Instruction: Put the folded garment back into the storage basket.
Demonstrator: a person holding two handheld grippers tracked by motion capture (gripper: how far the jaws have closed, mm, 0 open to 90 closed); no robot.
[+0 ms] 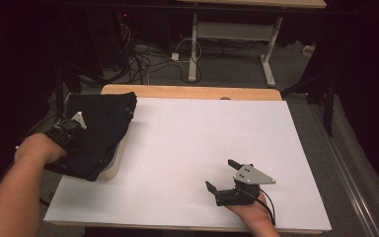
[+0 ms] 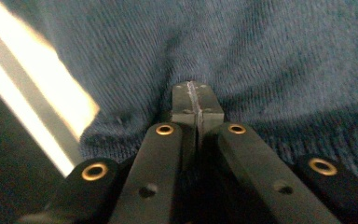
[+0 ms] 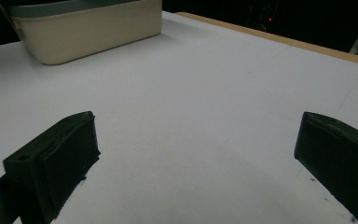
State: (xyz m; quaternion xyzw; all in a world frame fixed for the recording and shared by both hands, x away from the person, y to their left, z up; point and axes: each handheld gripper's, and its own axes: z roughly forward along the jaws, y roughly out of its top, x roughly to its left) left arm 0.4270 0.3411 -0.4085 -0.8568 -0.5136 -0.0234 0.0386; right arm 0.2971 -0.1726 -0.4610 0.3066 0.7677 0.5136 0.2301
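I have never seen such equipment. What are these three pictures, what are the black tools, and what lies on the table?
No robot here: a person holds a hand tool with two black jaws in each hand. The high view looks down on the table from above. The other two pictures come from small cameras riding on each tool, looking along its jaws.

The left gripper is at a dark cloth that lies over a cream bin at the table's left edge. In its own view the jaws are closed against that cloth; whether fabric is pinched, I cannot tell.

The right gripper rests on the white surface, jaws wide open, holding nothing.
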